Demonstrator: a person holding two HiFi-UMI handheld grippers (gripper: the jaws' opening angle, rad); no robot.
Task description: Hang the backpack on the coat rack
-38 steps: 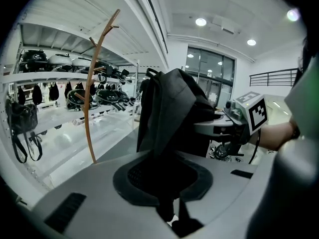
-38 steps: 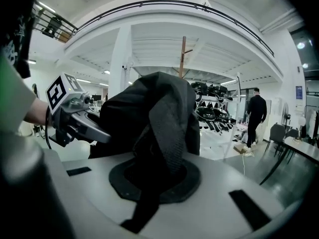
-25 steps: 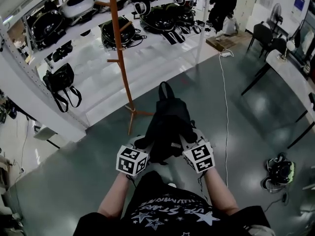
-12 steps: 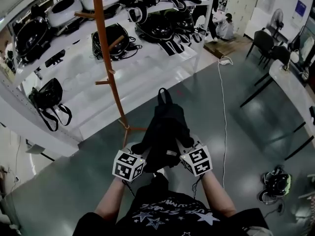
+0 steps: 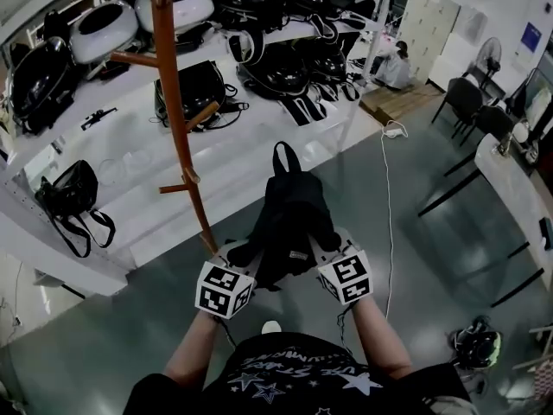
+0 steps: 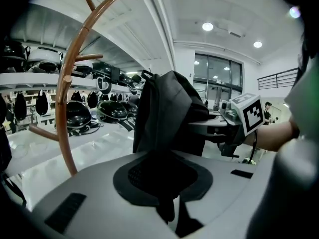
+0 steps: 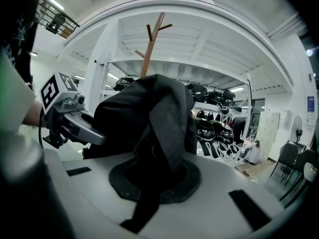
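Observation:
A black backpack (image 5: pixel 289 219) hangs in the air between my two grippers, its top loop (image 5: pixel 282 156) pointing away from me. My left gripper (image 5: pixel 240 256) is shut on the bag's left side, with black fabric (image 6: pixel 164 118) filling the space between its jaws. On the right, my right gripper (image 5: pixel 321 251) is shut on a strap and fabric (image 7: pixel 162 128). The wooden coat rack (image 5: pixel 177 119) stands just left of the bag, its pegs sticking out; in the left gripper view the coat rack (image 6: pixel 67 108) rises at the left, and in the right gripper view only the coat rack top (image 7: pixel 152 39) shows above the bag.
White shelving (image 5: pixel 259 111) loaded with black bags and helmets runs behind the rack. A small black bag (image 5: pixel 65 193) hangs at the left. A white cable (image 5: pixel 387 197) crosses the grey floor, with a table and chairs (image 5: pixel 492 137) at the right and a bundle (image 5: pixel 473 346) on the floor.
I have walked forward with the backpack held in both grippers. The coat rack and shelves have come closer and now stand beside the bag's left side.

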